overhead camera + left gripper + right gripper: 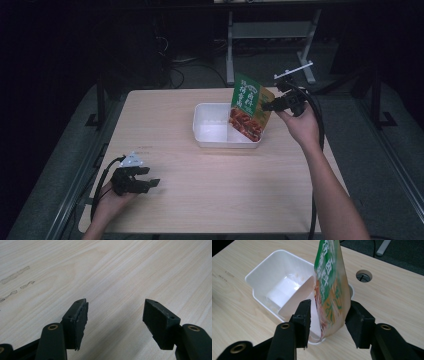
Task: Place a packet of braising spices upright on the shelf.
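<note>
The right gripper point(328, 322) has its jaws parted around a green food pouch point(331, 287), which stands upright in the white divided container point(264, 277) on the table point(200, 190) (the pads look clear of it). The left gripper point(115, 320), jaws wide and empty, rests low over bare wood.

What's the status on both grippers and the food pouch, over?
Left gripper open, idle over table. Right gripper open around pouch, which stands in white tray. Nothing blocking.

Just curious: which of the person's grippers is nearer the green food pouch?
The right gripper: its jaws flank the green food pouch standing in the white container. The left gripper sits at the table's near-left corner.
</note>
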